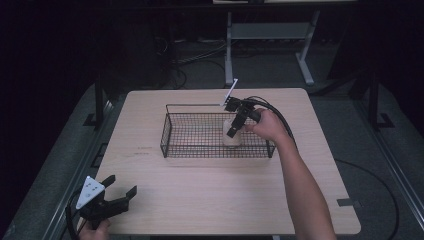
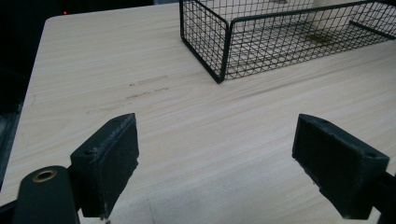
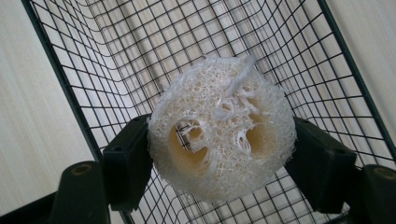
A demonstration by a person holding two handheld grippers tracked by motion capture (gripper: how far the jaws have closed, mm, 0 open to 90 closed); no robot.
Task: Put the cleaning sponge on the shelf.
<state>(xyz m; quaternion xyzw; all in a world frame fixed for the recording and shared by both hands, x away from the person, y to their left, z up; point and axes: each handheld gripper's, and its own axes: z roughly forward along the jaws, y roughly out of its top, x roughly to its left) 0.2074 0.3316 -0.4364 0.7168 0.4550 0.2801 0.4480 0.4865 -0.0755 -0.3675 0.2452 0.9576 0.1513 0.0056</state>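
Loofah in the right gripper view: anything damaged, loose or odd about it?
Little stands out. The loofah sits clamped between the right tool jaws over the wire basket. A loose fibre strand sticks up from its top edge, and its hollow chambers show; that looks like its natural texture, not damage.

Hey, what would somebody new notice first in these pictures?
First, the pale, fibrous round loofah sponge clamped in the right gripper, inside the right end of the black wire mesh basket on the light wooden table. Then the left gripper, jaws wide apart, at the table's near left corner.
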